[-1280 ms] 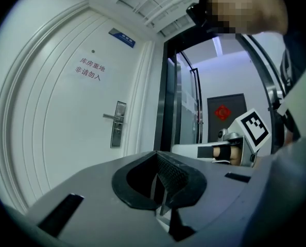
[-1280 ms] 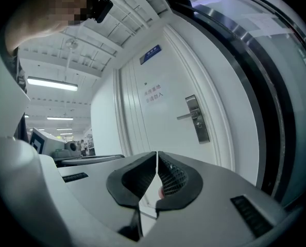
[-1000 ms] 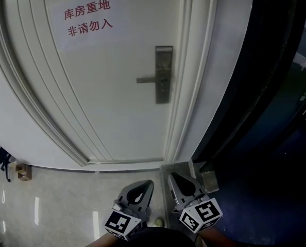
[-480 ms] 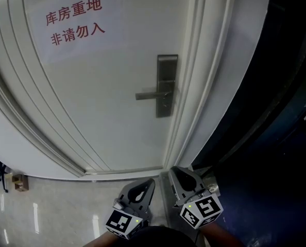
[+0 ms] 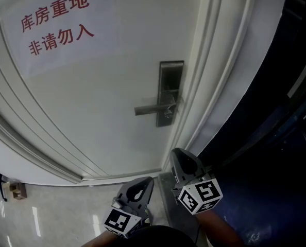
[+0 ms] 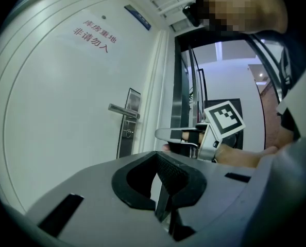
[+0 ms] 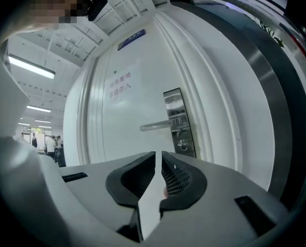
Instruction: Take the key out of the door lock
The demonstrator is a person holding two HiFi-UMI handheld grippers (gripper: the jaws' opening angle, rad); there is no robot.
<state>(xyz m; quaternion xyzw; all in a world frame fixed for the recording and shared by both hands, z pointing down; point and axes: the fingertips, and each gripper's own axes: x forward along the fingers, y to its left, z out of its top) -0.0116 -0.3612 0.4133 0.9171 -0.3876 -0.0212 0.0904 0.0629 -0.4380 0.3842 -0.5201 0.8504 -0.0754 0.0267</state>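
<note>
A white door (image 5: 101, 112) carries a steel lock plate (image 5: 170, 92) with a lever handle (image 5: 149, 109). A small key (image 5: 168, 113) sits in the lock below the lever; it also shows as the key (image 7: 183, 145) in the right gripper view and the key (image 6: 125, 133) in the left gripper view. My right gripper (image 5: 180, 157) is shut and empty, pointing level at the door, still short of the lock plate (image 7: 175, 121). My left gripper (image 5: 142, 183) trails lower left, shut and empty. The right gripper (image 6: 166, 134) shows ahead of the left gripper (image 6: 157, 157).
A paper sign (image 5: 55, 19) with red characters hangs on the door's upper left. The white door frame (image 5: 220, 86) borders a dark opening (image 5: 276, 153) on the right. Pale tiled floor (image 5: 50, 215) lies below, with a small box (image 5: 14, 190) at far left.
The door and lock plate have grown larger and slid lower right in the head view. Both grippers have come closer to the door, the right one farther ahead.
</note>
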